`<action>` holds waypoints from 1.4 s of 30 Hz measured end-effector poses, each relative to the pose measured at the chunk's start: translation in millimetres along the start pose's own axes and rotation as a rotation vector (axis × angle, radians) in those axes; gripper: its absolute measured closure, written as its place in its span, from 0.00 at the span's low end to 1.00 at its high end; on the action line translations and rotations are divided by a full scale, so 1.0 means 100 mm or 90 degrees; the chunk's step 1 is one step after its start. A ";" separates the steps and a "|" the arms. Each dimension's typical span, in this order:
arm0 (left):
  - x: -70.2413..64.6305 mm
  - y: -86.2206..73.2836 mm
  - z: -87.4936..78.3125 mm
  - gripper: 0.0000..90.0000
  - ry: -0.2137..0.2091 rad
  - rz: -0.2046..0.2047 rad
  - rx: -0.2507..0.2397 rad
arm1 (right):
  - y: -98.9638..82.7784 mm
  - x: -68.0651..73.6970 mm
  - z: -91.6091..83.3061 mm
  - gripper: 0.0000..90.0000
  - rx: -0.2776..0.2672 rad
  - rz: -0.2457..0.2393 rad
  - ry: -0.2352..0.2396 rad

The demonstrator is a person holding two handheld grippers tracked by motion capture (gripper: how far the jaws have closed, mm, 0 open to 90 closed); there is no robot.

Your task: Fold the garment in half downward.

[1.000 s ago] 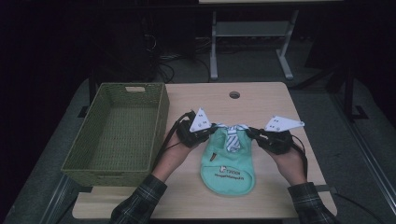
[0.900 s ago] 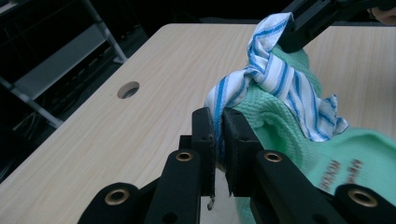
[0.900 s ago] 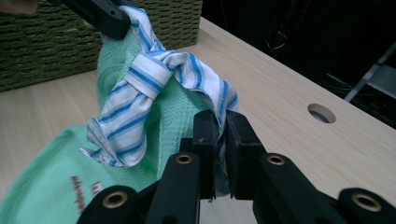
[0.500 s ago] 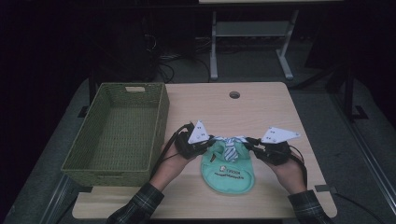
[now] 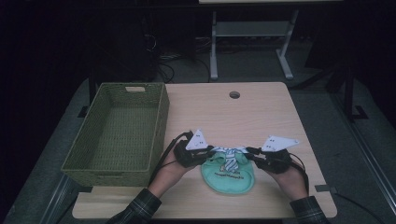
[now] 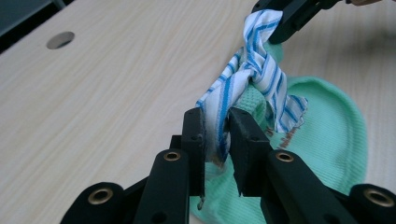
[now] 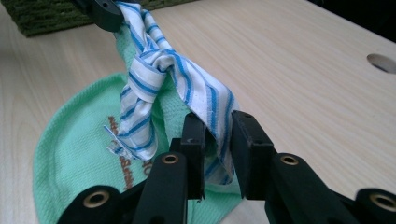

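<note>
Dim surroundings frame a pale wooden table (image 5: 261,116), with a woven green basket (image 5: 119,133) at its left side. Near the front edge lies a mint-green bib (image 5: 229,175), its rounded end toward the person. Its striped neck tie (image 6: 261,74) runs left to right, knotted in the middle, between the two tools. The left gripper (image 6: 215,122) and the right gripper (image 7: 217,126) each have an end of that tie between narrow jaws that have just been easing apart. The cloth sits loosely in both gaps. Both hands are equally near, one at each end.
</note>
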State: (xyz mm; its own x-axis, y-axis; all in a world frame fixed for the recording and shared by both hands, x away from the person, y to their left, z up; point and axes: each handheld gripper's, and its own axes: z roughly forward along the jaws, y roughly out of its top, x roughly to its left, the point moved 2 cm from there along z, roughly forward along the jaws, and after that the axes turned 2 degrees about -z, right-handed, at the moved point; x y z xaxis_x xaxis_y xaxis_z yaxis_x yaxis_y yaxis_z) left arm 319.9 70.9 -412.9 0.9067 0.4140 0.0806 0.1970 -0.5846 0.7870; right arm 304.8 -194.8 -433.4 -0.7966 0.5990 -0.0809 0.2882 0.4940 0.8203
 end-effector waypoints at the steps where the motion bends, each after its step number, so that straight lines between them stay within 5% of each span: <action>1: -0.01 -0.01 0.00 0.84 -0.005 0.002 0.005 | -0.01 0.01 0.00 0.82 0.002 0.001 0.003; 15: -0.16 -0.16 0.03 0.81 -0.057 -0.017 0.032 | -0.16 0.20 -0.04 0.79 0.030 -0.008 0.026; 30: -0.37 -0.37 0.06 0.79 -0.113 -0.018 0.083 | -0.39 0.34 -0.10 0.77 0.057 0.013 0.091; 42: -0.34 -0.20 -0.18 0.78 -0.111 -0.024 0.038 | -0.28 0.28 -0.30 0.76 0.010 0.028 0.096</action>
State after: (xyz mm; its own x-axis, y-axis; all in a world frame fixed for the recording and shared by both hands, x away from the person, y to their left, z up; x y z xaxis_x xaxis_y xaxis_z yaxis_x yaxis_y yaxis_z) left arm 278.7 81.0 -420.2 0.9481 0.3123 -0.0593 0.2490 -0.6137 0.7492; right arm 258.9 -210.7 -441.5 -0.8536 0.5193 0.0412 0.3313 0.4801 0.8123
